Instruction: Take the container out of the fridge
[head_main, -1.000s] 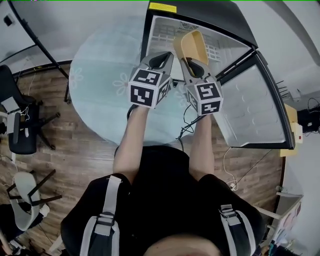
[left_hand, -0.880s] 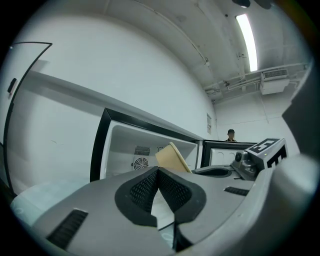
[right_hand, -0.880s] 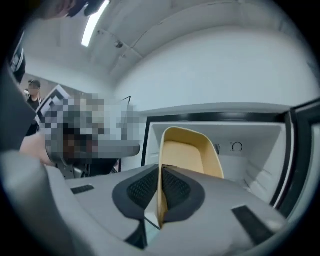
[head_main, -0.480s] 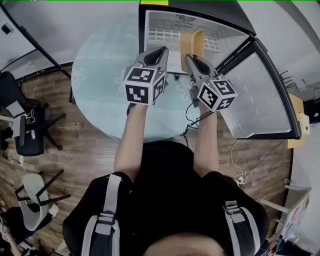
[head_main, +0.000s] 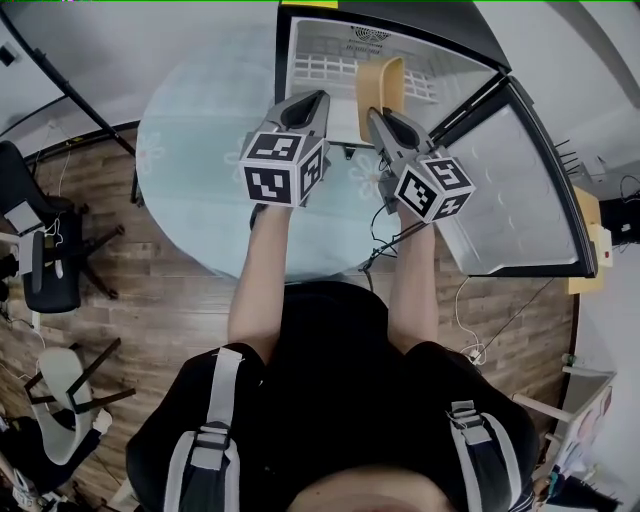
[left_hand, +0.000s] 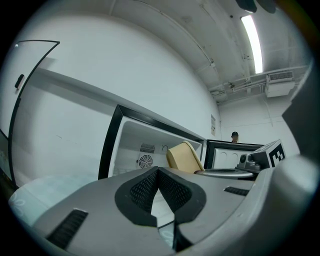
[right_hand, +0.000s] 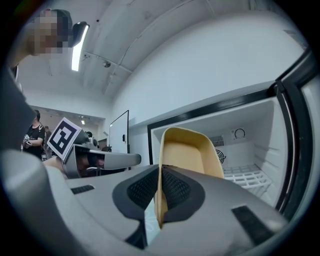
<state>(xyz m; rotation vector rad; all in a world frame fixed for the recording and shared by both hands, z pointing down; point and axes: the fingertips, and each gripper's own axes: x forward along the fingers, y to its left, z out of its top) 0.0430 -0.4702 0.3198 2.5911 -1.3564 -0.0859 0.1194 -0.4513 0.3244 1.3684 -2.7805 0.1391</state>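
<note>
A tan open container (head_main: 381, 92) hangs in front of the open fridge (head_main: 330, 50), tilted on its side. My right gripper (head_main: 375, 116) is shut on the container's (right_hand: 187, 155) rim, which runs edge-on between the right gripper's (right_hand: 158, 187) pads. My left gripper (head_main: 318, 100) is level with it to the left, shut with nothing between its jaws. In the left gripper view, the container (left_hand: 184, 158) shows beyond the left gripper (left_hand: 158, 172), against the white fridge interior (left_hand: 137, 142).
The fridge door (head_main: 515, 205) stands open to the right. A pale round rug (head_main: 205, 165) lies on the wood floor below the grippers. Office chairs (head_main: 45, 260) stand at the left. A wire shelf (right_hand: 245, 177) sits inside the fridge. A cable (head_main: 465, 335) trails on the floor.
The container has come a little further out of the fridge with my right gripper, and turned more edge-on. Both grippers have shifted slightly towards me.
</note>
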